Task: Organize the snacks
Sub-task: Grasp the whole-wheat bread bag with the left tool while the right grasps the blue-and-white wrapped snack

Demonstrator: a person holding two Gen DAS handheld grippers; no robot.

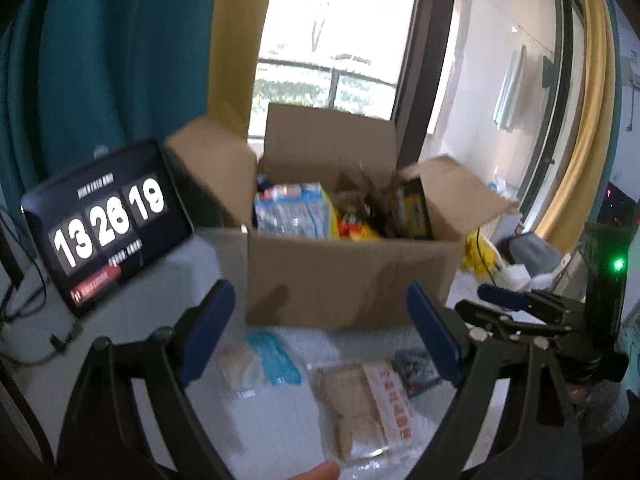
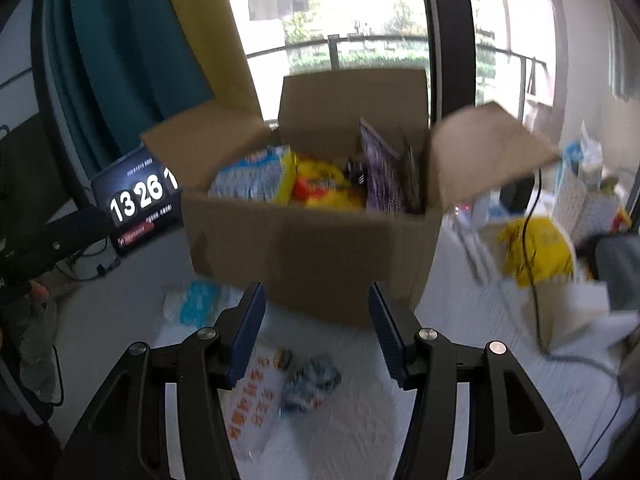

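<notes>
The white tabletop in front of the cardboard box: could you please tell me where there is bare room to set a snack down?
Bare tabletop lies right of the dark packet, bordered by the black cable. Directly before the cardboard box it is crowded: a bread packet, a blue-printed packet. The box is nearly full.

Open cardboard box (image 1: 348, 272) full of snack packets (image 1: 292, 210)
</notes>
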